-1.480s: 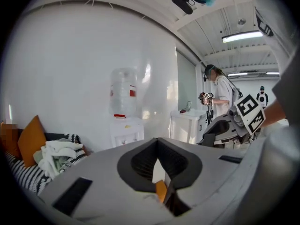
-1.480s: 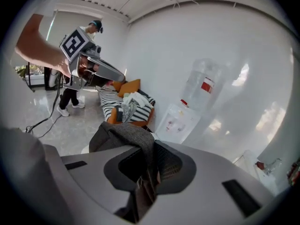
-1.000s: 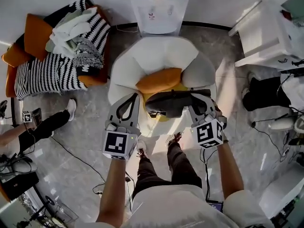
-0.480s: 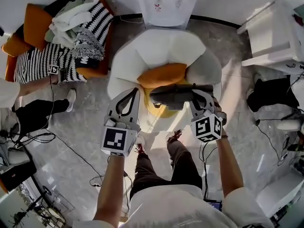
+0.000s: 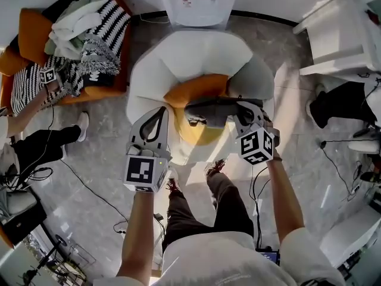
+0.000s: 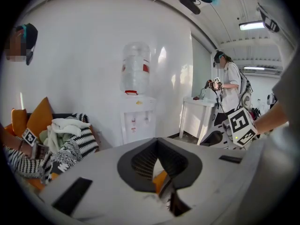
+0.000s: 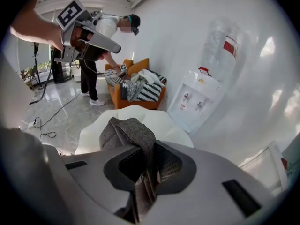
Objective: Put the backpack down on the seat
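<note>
A dark grey backpack [image 5: 211, 111] hangs over the front of a white armchair [image 5: 190, 58], just above its yellow seat [image 5: 199, 134] and in front of an orange cushion [image 5: 195, 91]. My right gripper [image 5: 238, 106] is shut on a fold of the backpack's grey fabric [image 7: 129, 132], which runs down between its jaws [image 7: 145, 151]. Whether the bag's underside touches the seat is hidden. My left gripper [image 5: 162, 110] hovers at the chair's front left edge, apart from the backpack. It is shut with nothing in it [image 6: 157, 142].
A water dispenser [image 5: 193, 2] stands behind the armchair. An orange sofa [image 5: 77, 40] piled with striped blankets is at the left, where a person [image 7: 101, 36] bends over it. A white table [image 5: 339, 34] stands at the right. Cables [image 5: 89, 186] run across the floor.
My right gripper has carried the backpack a little farther in over the armchair, and the left gripper moved along with it. The person at the left has reached to the sofa.
</note>
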